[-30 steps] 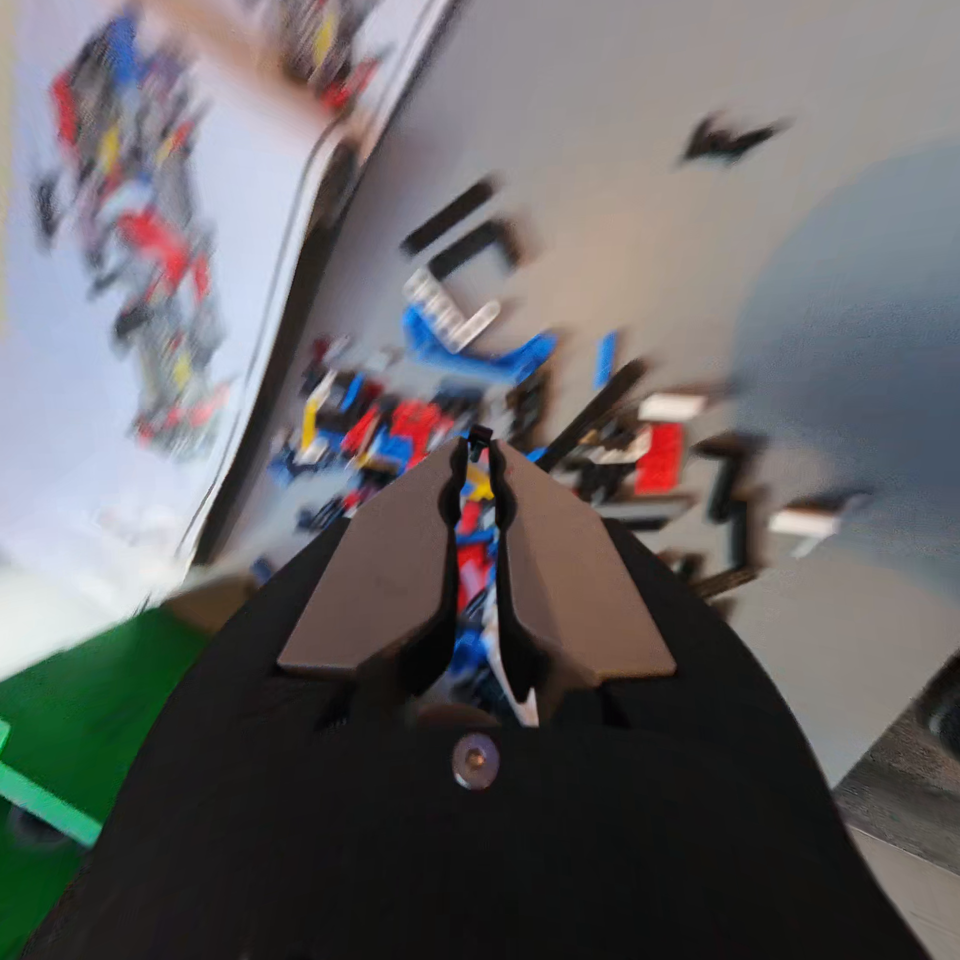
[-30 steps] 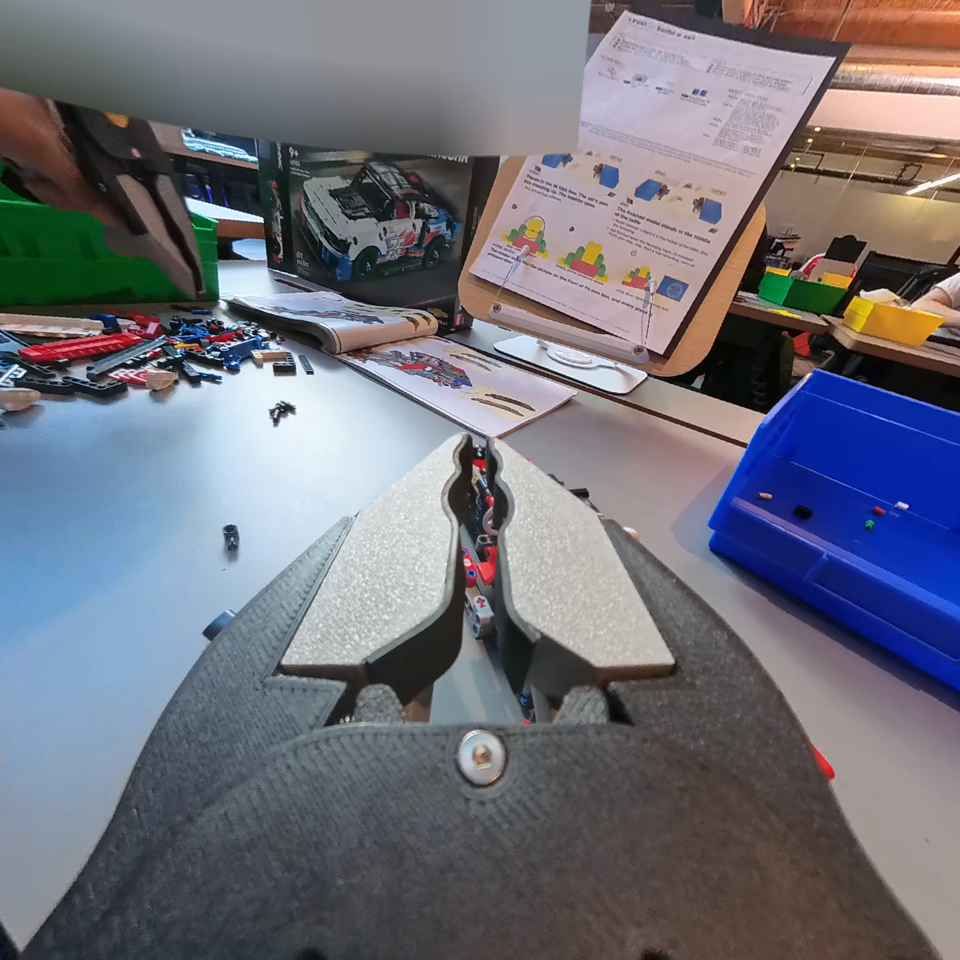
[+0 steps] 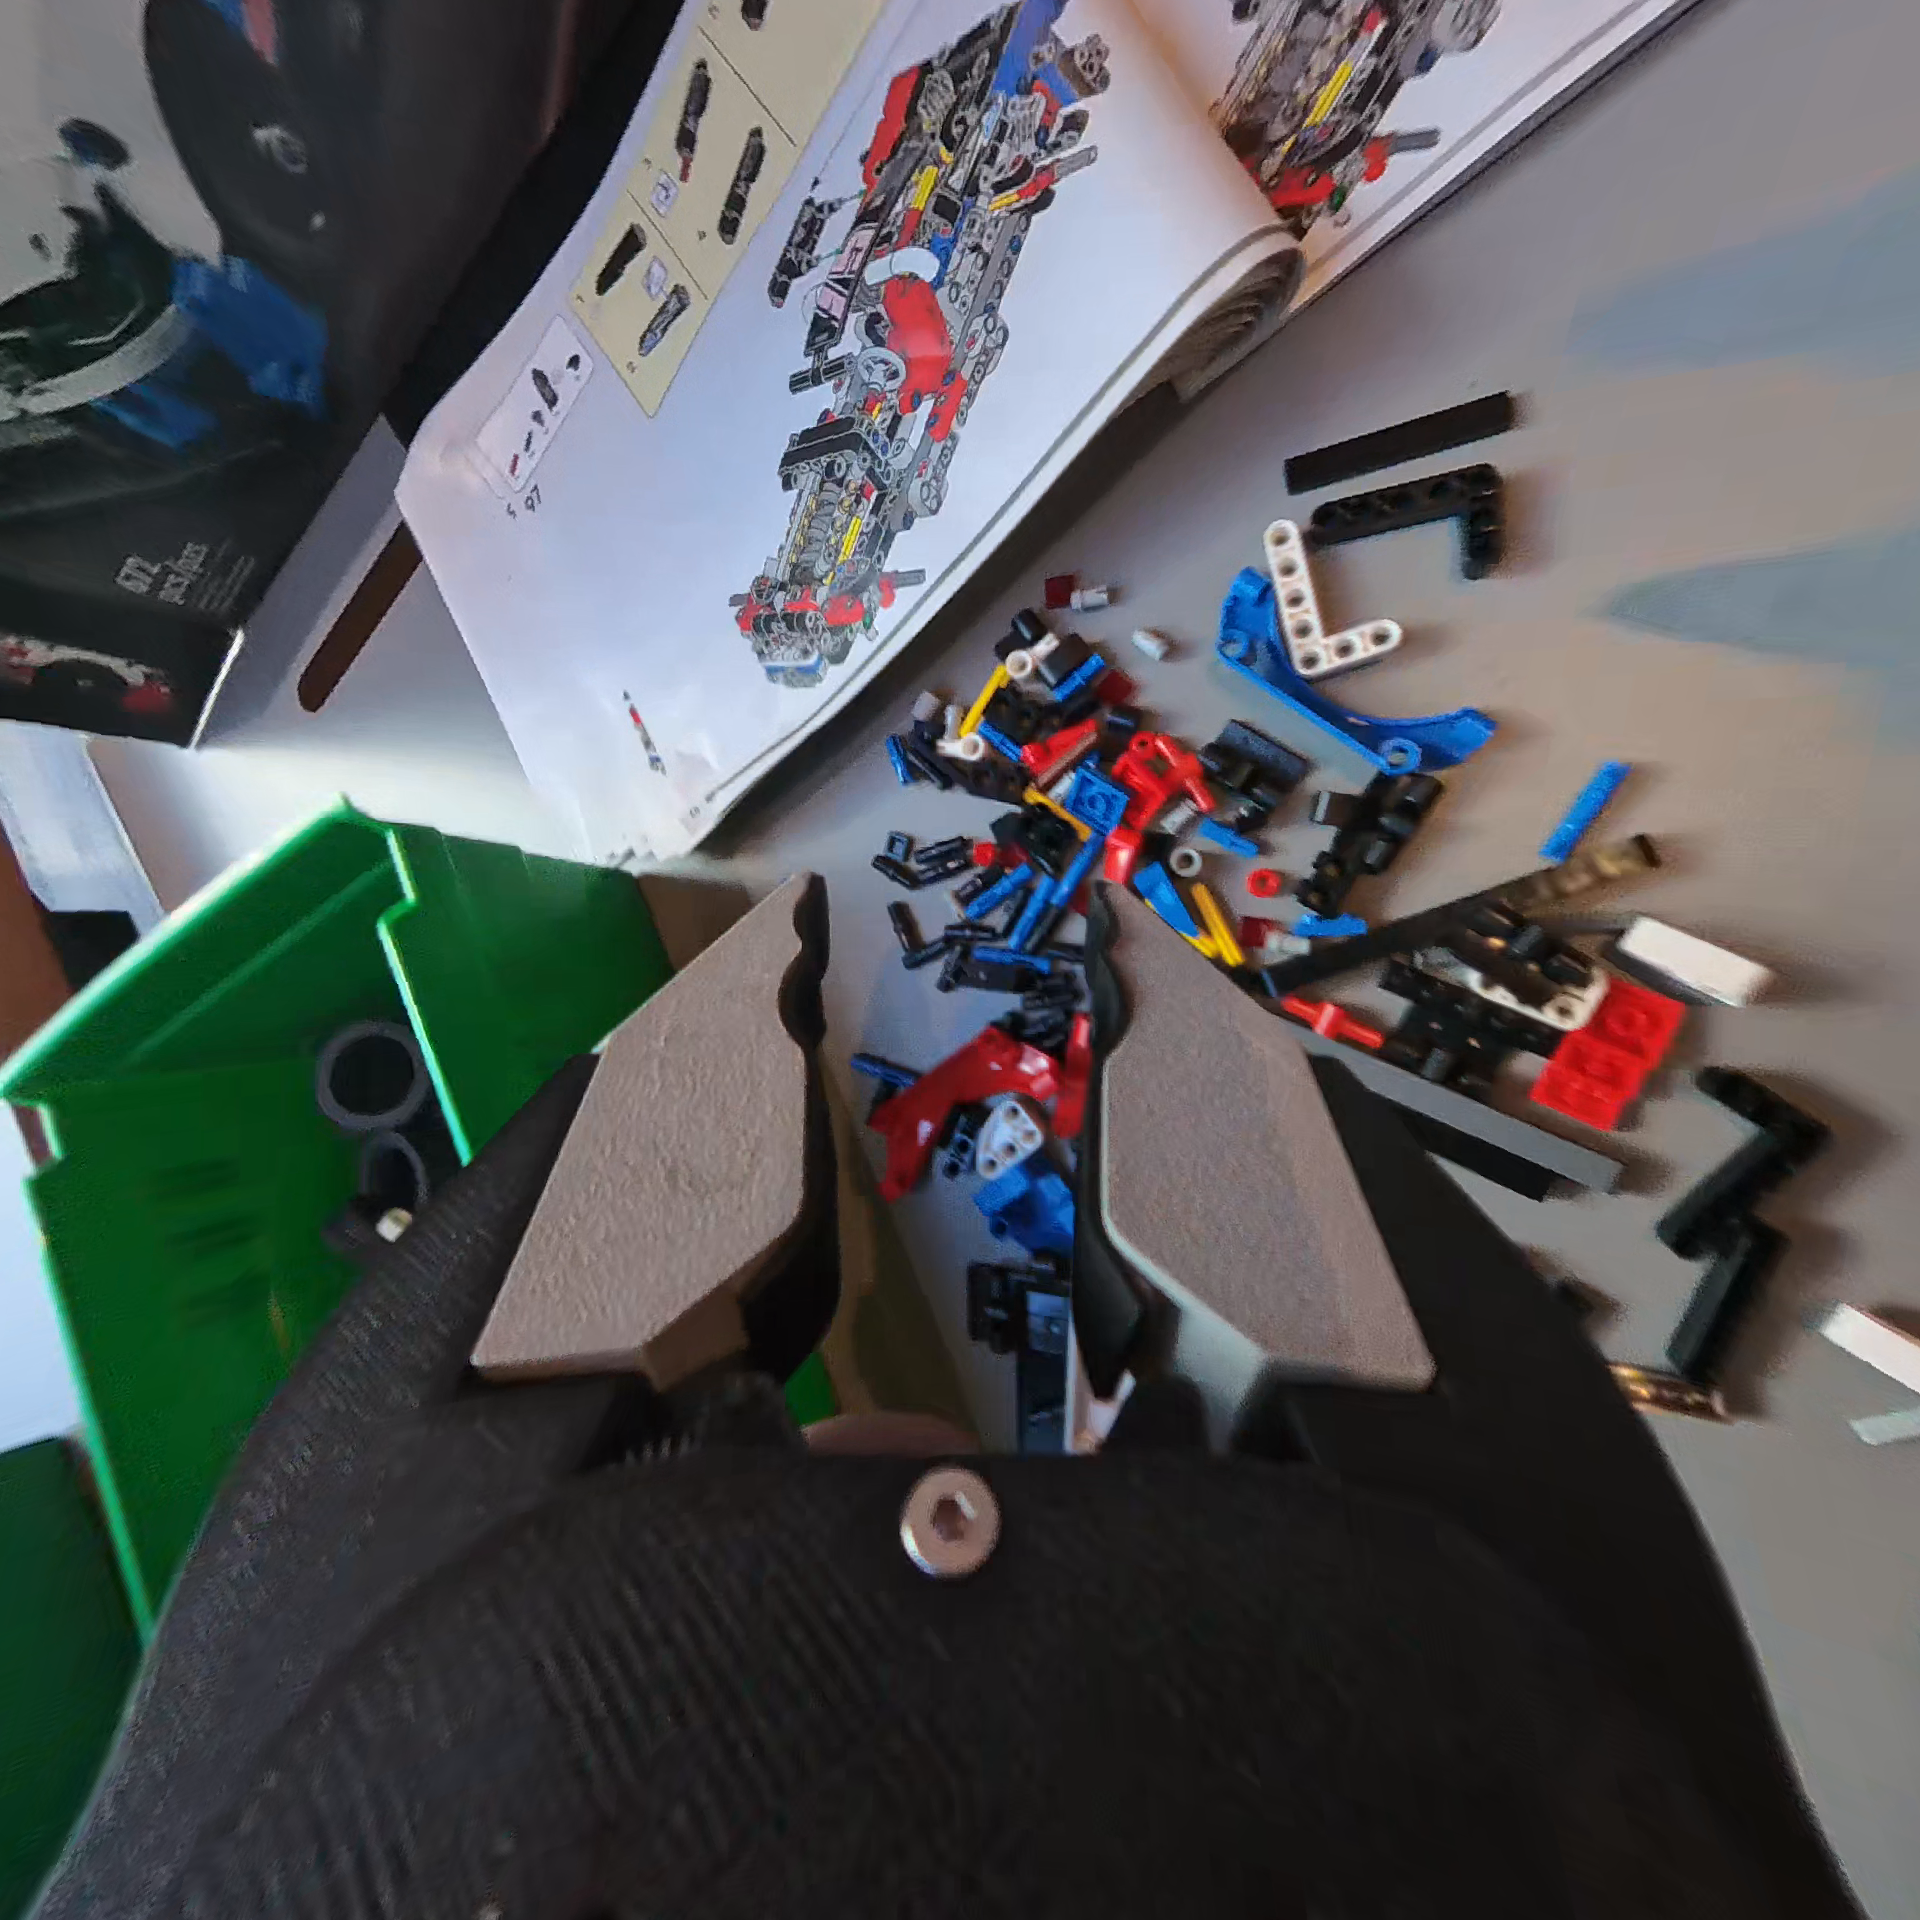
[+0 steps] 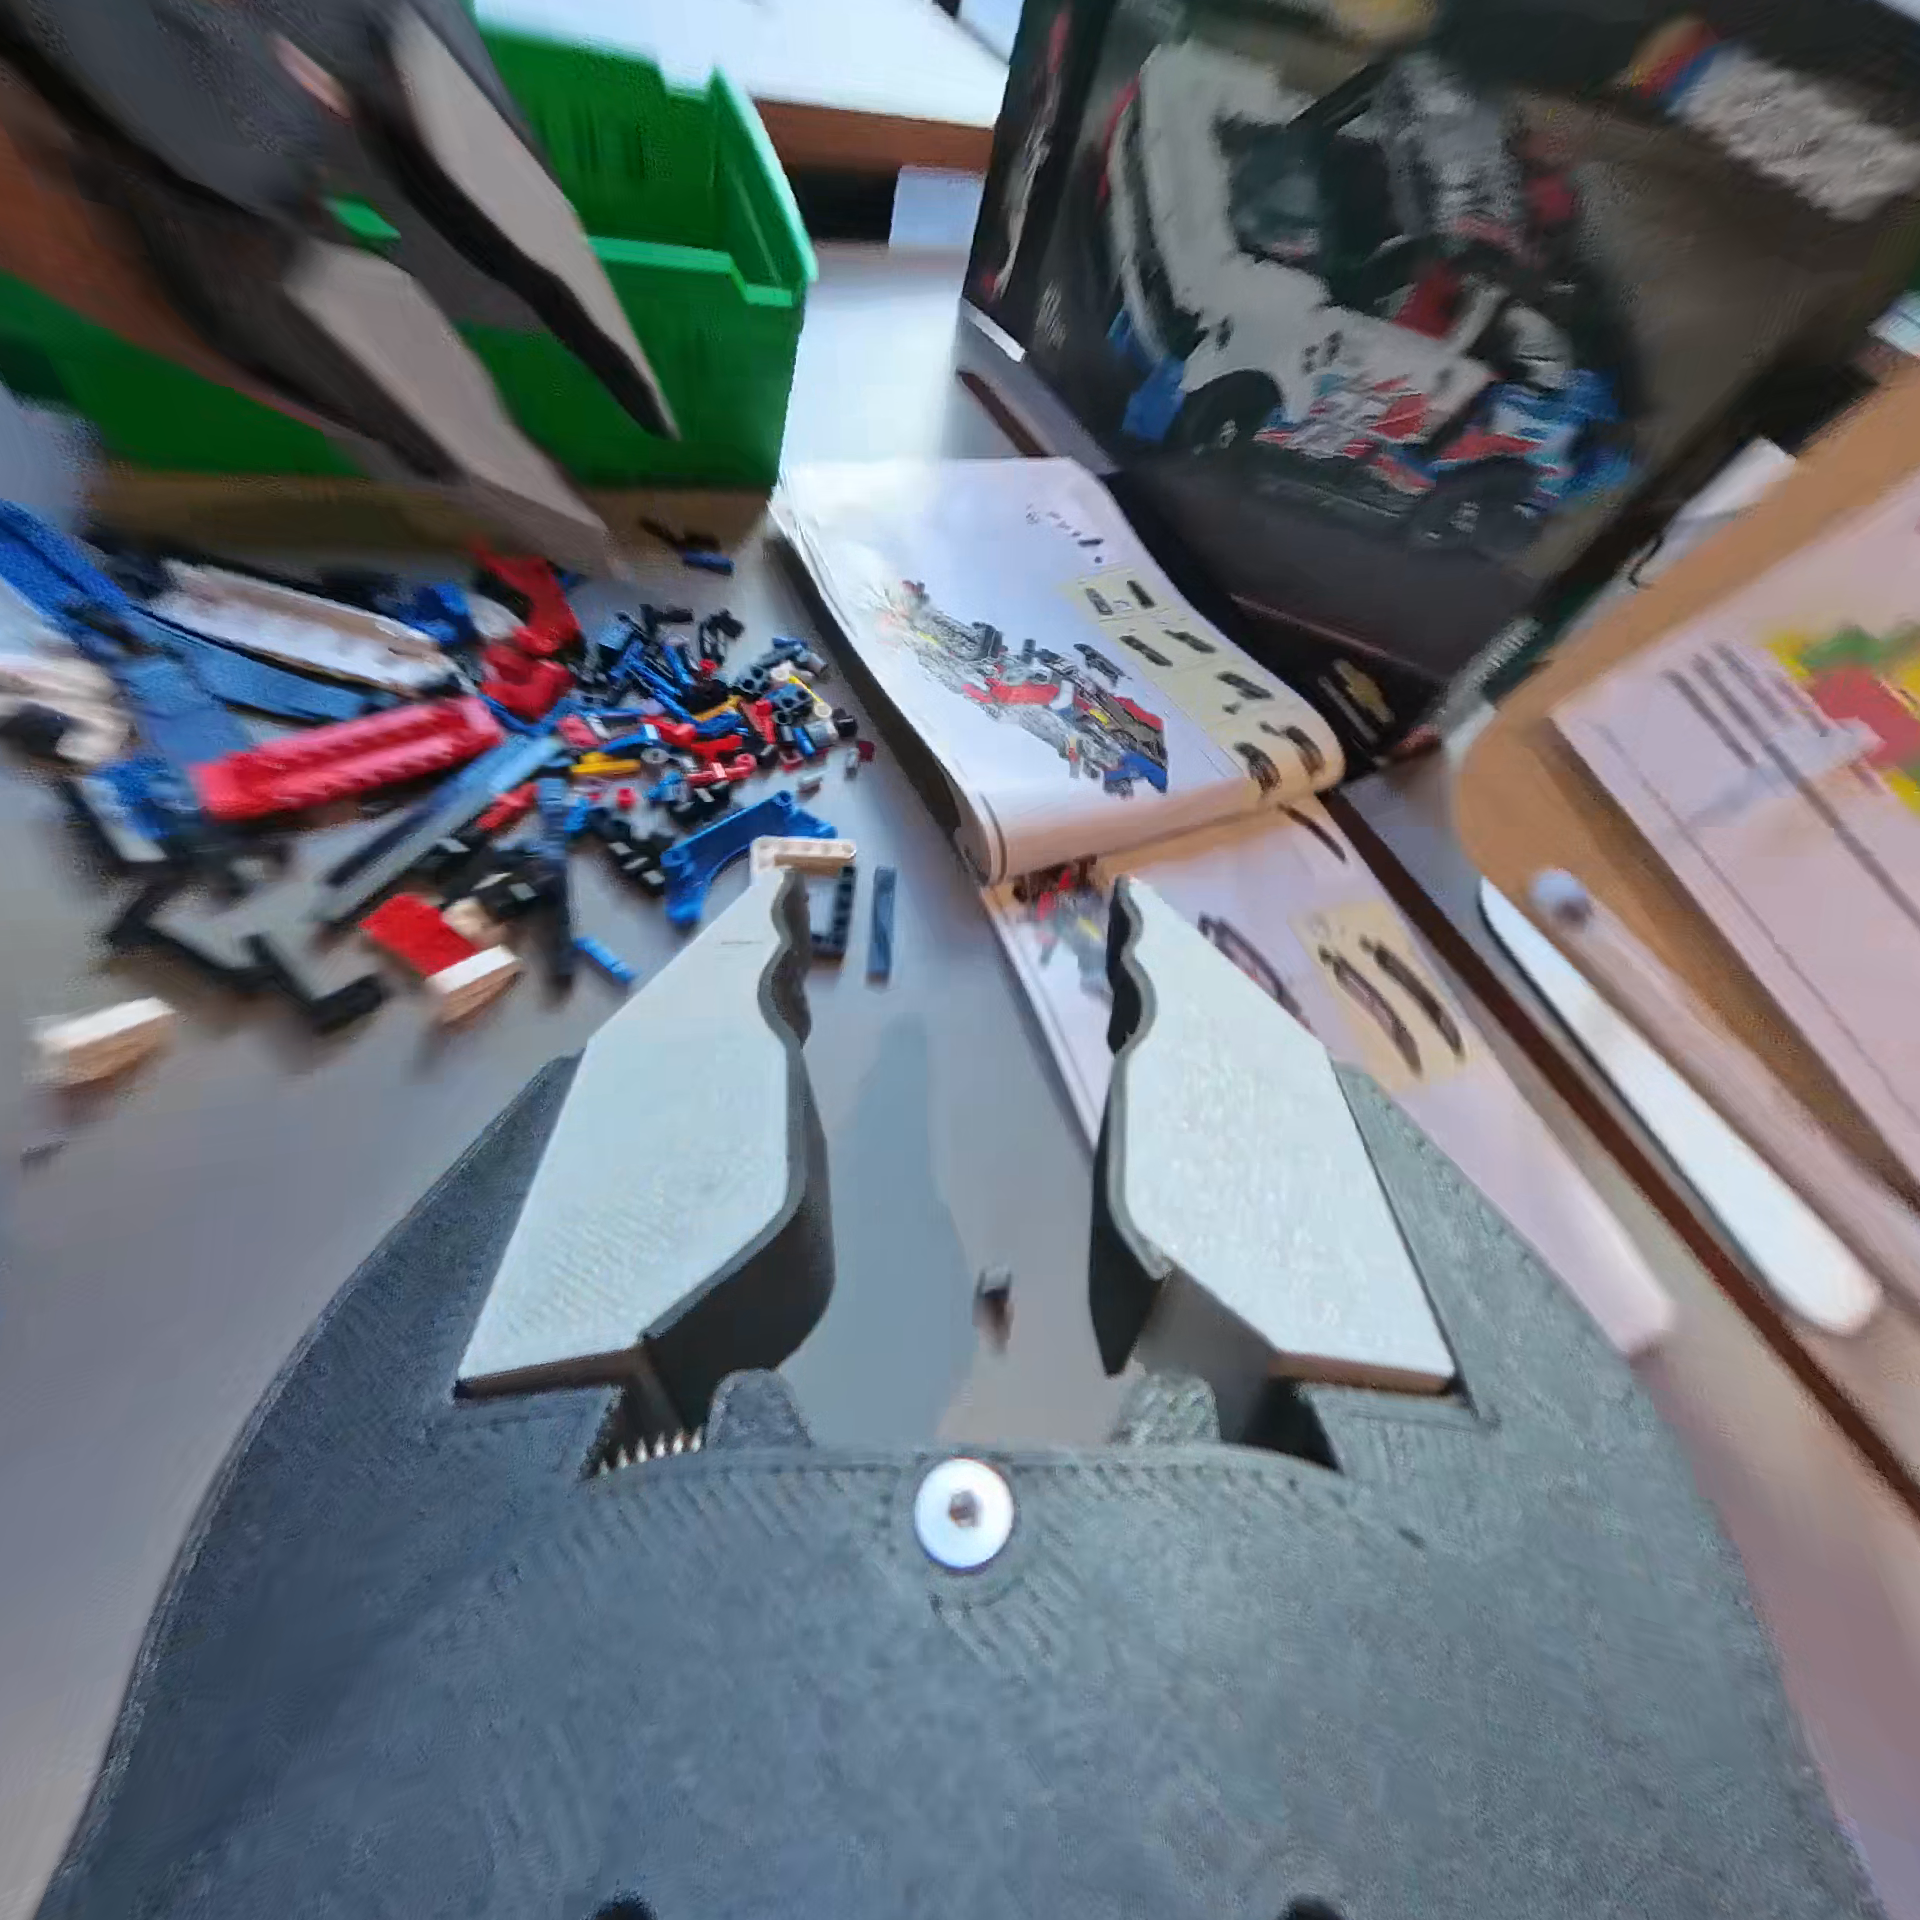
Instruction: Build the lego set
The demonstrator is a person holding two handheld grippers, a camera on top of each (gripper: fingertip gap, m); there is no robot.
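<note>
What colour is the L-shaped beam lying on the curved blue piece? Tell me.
White. The L-shaped beam rests on the curved blue piece; the left wrist view shows it best.

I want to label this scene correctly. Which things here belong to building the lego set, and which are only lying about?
For the job:
- pile of loose lego pieces
- open instruction booklet
- left claw, open
- right claw, open

Only lying about:
- green bin
- set's box with the car picture
- wooden stand with a printed sheet
- grey table
</note>
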